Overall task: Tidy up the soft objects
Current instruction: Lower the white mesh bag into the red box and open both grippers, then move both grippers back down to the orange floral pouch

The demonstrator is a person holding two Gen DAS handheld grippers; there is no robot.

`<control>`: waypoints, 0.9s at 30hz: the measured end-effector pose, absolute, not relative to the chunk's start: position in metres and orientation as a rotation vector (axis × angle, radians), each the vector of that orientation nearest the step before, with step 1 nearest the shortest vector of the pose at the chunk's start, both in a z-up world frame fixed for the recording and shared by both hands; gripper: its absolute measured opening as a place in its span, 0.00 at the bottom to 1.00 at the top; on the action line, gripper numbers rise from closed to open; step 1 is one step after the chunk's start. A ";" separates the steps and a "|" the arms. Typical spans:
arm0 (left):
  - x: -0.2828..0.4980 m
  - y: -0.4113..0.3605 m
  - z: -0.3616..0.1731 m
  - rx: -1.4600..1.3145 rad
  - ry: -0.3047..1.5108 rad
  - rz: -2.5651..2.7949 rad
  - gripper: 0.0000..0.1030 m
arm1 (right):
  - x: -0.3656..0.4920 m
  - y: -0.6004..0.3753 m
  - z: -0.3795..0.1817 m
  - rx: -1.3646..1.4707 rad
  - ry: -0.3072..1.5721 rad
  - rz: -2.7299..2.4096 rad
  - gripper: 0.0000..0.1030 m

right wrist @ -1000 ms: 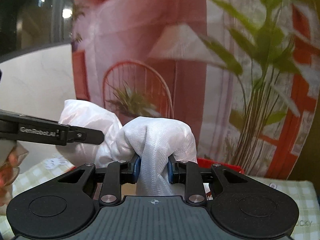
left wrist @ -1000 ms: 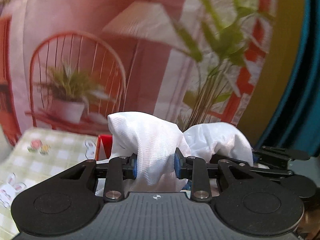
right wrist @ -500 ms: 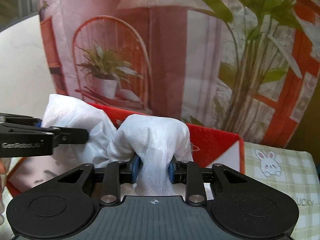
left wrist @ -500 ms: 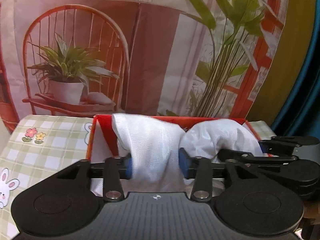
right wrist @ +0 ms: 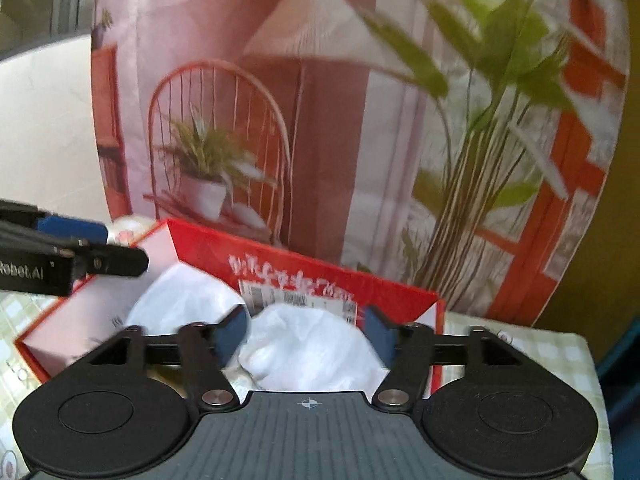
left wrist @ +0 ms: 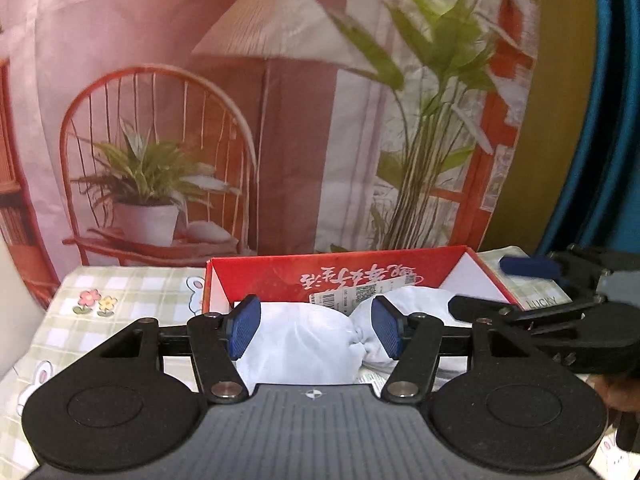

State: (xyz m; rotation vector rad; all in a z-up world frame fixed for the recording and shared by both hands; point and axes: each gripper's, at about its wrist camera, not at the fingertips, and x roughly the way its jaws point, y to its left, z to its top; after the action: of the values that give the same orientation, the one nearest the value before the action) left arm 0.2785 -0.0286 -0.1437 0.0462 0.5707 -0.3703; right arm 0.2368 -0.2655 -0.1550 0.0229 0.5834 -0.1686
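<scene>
Now down in the red box [left wrist: 400, 276] on the desk [left wrist: 132, 292] – white soft cloth [left wrist: 304, 344], safe and tidy. Left hand-held gripper [left wrist: 314, 330] wide apart, holding nothing. Right hand-held gripper [right wrist: 306, 336] wide apart too – nothing pinched, cloth free to rest.

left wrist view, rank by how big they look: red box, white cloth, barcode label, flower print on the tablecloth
1. red box
2. white cloth, though it sits nearer the camera, which inflates it
3. barcode label
4. flower print, close to the label in size, so that order is unsure
</scene>
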 end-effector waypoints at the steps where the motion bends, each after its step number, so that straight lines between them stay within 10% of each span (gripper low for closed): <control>1: 0.273 -0.029 -0.143 0.056 0.563 -0.370 0.62 | 0.230 -0.265 -0.152 0.034 0.560 -0.169 0.77; 9: 0.230 -0.017 -0.144 0.086 0.560 -0.338 0.62 | 0.182 -0.259 -0.141 0.122 0.490 -0.188 1.00; 27: 0.141 -0.010 -0.197 0.009 0.648 -0.399 0.71 | 0.077 -0.229 -0.178 0.263 0.476 -0.191 1.00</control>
State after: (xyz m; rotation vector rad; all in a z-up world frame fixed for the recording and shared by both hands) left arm 0.1412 -0.0098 -0.1973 0.0091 0.6480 -0.3990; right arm 0.0772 -0.2292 -0.1783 0.2635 0.4763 -0.1915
